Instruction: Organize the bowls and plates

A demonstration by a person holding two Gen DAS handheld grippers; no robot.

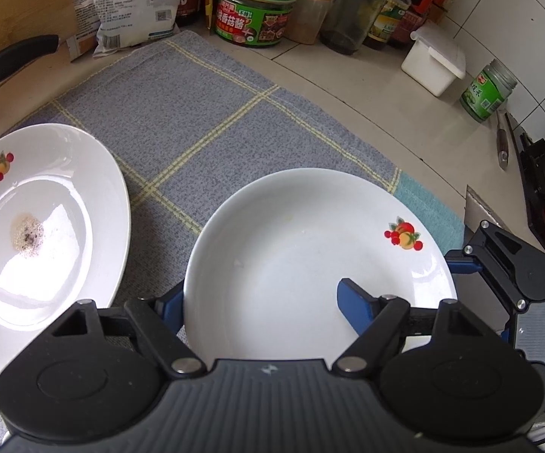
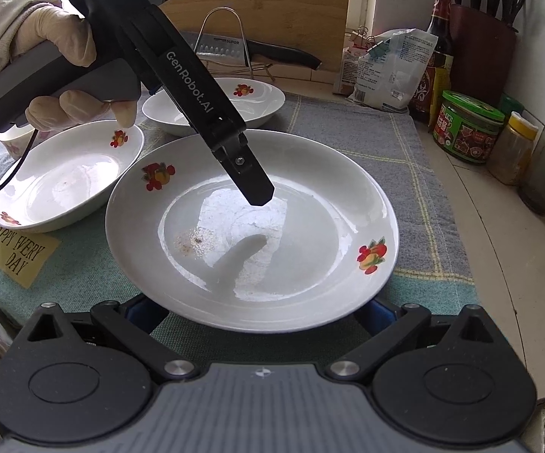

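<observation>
A white plate (image 1: 302,256) with a fruit decal sits between the fingers of the left tongs (image 1: 263,298). 1 blue finger is over its bowl and the other is half hidden outside its rim, so any grip is unclear. The fingers of the right tongs (image 2: 261,313) are mostly hidden under a stained plate (image 2: 253,249), and their opening cannot be told. A gloved hand (image 2: 57,49) angles the left tongs steeply downward.

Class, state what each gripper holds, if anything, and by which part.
Right gripper: nothing; it is spread wide under the plate at its near rim. Left gripper: one finger inside that rim, the other outside; a grip cannot be told.
</observation>
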